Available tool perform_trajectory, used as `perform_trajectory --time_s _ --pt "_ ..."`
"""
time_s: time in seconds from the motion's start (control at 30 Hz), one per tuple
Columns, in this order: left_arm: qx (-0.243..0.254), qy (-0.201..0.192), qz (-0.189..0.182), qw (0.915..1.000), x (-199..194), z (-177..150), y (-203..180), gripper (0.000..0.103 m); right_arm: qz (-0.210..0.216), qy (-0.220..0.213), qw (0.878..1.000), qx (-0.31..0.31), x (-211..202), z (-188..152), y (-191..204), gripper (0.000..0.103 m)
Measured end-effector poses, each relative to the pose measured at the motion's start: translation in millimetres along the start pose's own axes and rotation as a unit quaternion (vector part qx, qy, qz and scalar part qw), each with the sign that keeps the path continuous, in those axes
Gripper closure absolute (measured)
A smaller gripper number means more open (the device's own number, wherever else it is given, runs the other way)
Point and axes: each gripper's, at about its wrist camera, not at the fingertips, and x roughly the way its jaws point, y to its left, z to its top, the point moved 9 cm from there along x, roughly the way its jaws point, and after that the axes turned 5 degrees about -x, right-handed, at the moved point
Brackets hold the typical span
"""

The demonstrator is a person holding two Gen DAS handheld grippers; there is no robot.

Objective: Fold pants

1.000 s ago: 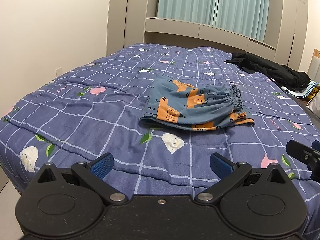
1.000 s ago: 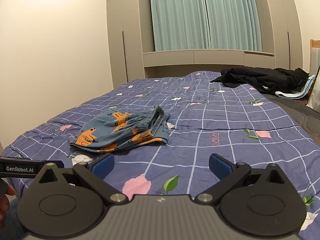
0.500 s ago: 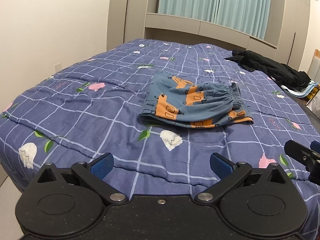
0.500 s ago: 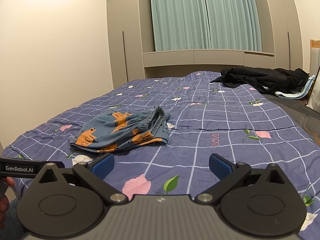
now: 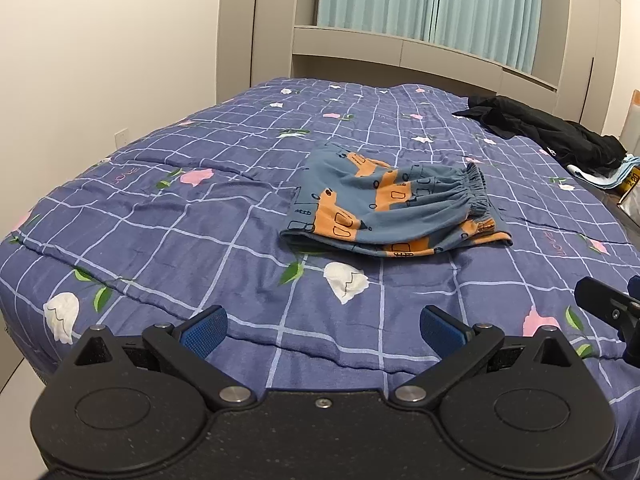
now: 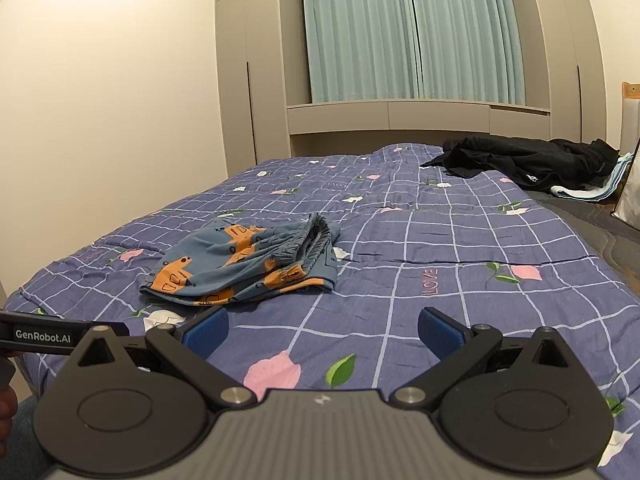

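Our left claw (image 5: 322, 330) hangs over the near edge of the bed (image 5: 160, 216), its blue pads spread wide with nothing between them. Ahead of it and slightly to the right, well apart from the pads, the children's pants (image 5: 394, 210) lie on the checked quilt: blue-grey cloth printed with orange vehicles, already bunched into a loose, doubled heap. Their elastic waistband (image 5: 476, 190) is gathered at the right end, the folded edge at the left. We judge them light, soft and limp; they should drape and slide over the quilt instead of holding a crease, so we would pinch at the waistband or a hem corner, where the cloth is thickest. Our right claw (image 6: 322, 330) also stands apart and empty, with the pants ahead and to its left, not touched. A dark garment (image 6: 528, 164) lies far off at the bed's right side.
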Motion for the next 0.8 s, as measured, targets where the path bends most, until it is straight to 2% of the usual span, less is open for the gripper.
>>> perform_trajectory --time_s 0.8 --pt "0.003 0.009 0.001 0.9999 5.2 -1.2 -2.3 0.001 0.003 0.007 1.0 0.001 4.3 -2.8 -1.7 0.0"
